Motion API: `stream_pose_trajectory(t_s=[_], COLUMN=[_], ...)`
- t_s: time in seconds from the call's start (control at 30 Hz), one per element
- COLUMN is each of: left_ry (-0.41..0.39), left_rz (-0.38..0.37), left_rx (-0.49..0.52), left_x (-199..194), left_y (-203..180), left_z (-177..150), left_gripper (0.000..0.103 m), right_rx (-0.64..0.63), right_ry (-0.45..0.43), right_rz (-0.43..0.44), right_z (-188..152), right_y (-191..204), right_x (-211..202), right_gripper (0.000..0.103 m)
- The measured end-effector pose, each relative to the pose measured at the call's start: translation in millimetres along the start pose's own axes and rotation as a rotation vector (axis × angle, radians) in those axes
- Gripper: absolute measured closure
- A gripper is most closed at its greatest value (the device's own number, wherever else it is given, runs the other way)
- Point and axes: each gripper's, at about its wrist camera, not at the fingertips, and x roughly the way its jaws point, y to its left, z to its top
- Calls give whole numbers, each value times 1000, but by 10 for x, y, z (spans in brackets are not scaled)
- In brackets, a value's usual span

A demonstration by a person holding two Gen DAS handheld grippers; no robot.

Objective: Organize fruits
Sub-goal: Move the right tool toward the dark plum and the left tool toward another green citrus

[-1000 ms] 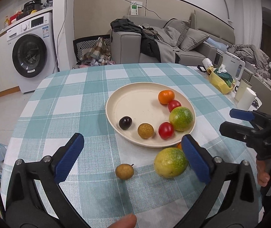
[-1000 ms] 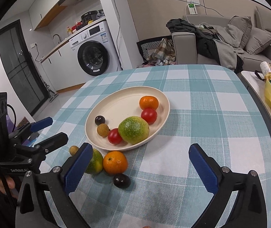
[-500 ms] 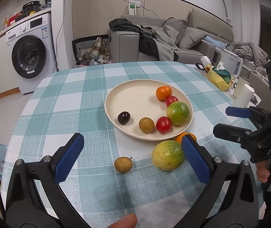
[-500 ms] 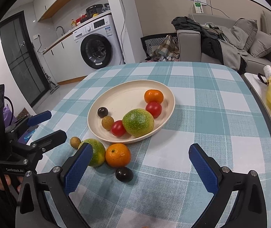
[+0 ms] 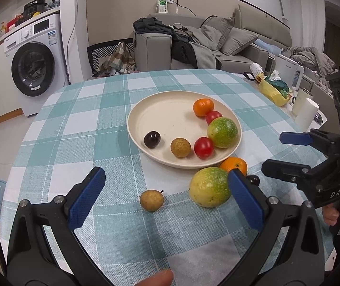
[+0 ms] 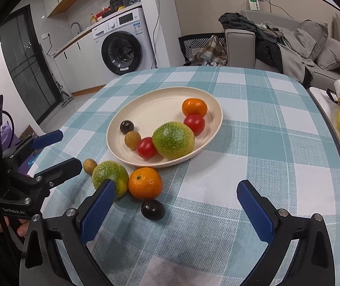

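Six fruits lie on the cream plate [image 5: 146, 109] in the middle of the checked desk [image 6: 277, 147]; a green fruit [image 5: 209, 187], an orange [image 6: 145, 183], a dark plum [image 6: 152, 209] and a small brown fruit [image 5: 151, 200] sit on the cloth just beside its rim; left tongs [image 5: 165, 199] and right tongs [image 6: 176, 211] both gape wide, holding nothing

We are in a home, an open living space: a washing machine [image 6: 122, 53] sits under a kitchen counter with a sink tap [image 6: 74, 25], a grey sofa [image 5: 220, 45] is heaped with clothes and cushions, and a checked cloth covers the dining surface [image 5: 98, 128].
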Motion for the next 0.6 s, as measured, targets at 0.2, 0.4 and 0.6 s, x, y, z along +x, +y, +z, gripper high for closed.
stream_pose_trajectory(t_s=[0.2,0.4,0.6], left_ry=[20,34,52], left_rz=[-2,-20,-30], left_rx=[12,17,23], left_x=[65,99,131], left_y=[-24,-38,-41], left_z=[-35,-44,-58], left_gripper=[1,1,1], right_rx=[-16,-29,-52], right_ry=[39,81,100], right_rz=[-13,2,25], right_z=[-41,-86,-115], right_y=[23,33,89], right_x=[72,139,173], right_gripper=[0,0,3])
